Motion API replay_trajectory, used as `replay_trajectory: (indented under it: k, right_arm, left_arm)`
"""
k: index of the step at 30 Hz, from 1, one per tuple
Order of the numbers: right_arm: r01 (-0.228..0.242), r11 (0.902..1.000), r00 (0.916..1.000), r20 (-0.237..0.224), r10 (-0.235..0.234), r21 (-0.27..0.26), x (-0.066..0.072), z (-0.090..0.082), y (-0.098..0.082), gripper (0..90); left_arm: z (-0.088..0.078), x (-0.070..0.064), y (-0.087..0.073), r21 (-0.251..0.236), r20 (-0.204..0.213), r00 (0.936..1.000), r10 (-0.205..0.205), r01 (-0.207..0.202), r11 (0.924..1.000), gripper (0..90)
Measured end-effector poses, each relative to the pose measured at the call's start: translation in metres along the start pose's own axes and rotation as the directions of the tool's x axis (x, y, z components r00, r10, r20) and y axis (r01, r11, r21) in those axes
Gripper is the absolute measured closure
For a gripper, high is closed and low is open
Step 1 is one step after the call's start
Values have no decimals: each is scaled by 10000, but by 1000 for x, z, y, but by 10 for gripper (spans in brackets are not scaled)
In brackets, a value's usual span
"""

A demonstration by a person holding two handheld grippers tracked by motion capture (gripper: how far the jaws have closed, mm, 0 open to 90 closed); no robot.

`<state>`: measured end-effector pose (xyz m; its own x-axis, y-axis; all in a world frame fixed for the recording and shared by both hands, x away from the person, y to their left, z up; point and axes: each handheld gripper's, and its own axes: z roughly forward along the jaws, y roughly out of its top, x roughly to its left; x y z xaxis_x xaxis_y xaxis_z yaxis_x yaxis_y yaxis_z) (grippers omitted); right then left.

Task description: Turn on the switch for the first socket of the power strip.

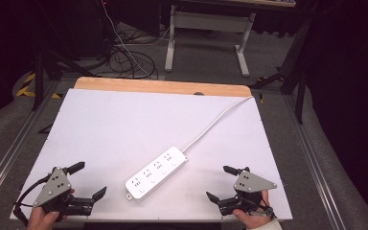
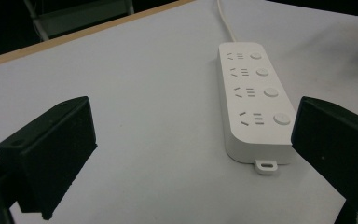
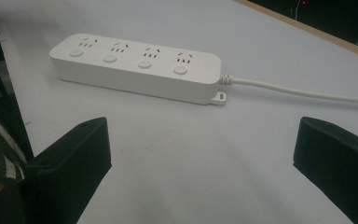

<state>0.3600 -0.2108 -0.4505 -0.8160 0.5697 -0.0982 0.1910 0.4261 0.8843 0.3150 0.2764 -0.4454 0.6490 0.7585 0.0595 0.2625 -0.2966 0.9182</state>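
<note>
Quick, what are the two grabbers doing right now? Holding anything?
Left gripper: open, holding nothing.
Right gripper: open, holding nothing.
The power strip lies between them, untouched.

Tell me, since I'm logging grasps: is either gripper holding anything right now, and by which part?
Nothing is held. The left gripper and right gripper both stand open, apart from the power strip, which lies untouched on the table.

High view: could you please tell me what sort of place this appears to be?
Probably a lab or recording workspace: a white-topped table with a wooden edge, loose black cables on the grey floor, and a white four-socket power strip laid out alone.
</note>
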Motion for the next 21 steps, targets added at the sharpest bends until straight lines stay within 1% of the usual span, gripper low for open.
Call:
replay_trajectory:
  k: [1, 5, 6, 7, 8, 10, 11, 14, 21]
  right_arm:
    - [5, 10000, 10000, -2, -5, -5, 0, 0, 0, 46]
    - [11, 10000, 10000, 5, -11, -25, 0, 0, 0, 46]
    - [21, 10000, 10000, 0, -21, -10, 0, 0, 0, 46]
    - [55, 10000, 10000, 16, -55, 5, 0, -1, 0, 46]
    - [60, 10000, 10000, 36, -60, 24, 0, -1, 0, 46]
    - [41, 10000, 10000, 56, -41, 6, 1, -1, 1, 46]
    - [46, 10000, 10000, 61, -46, 4, 1, -1, 1, 46]
    - [141, 9999, 9998, 134, -142, 49, 1, 0, 1, 43]
    - [123, 9999, 9999, 120, -124, 110, 1, 0, 3, 42]
  left_arm:
    - [0, 0, 0, -68, -60, 10000, -74, 74, 10000, 4]
    - [0, 0, 0, -43, -70, 10000, -45, 44, 10000, 4]
    - [0, -1, 0, -45, -82, 9999, -103, 103, 9999, 4]
    - [0, 0, 1, -58, -137, 9999, -45, 44, 10000, 4]
    - [0, -1, 0, -104, -230, 9997, -88, 86, 9999, 4]
    - [0, -1, 0, -138, -354, 9994, -49, 44, 9999, 4]
    - [0, -1, 0, -138, -354, 9994, -49, 44, 9999, 4]
    - [-1, 0, 0, -210, -586, 9982, 92, -104, 9997, 4]
    - [-1, 0, 0, -204, -666, 9977, 146, -160, 9997, 4]
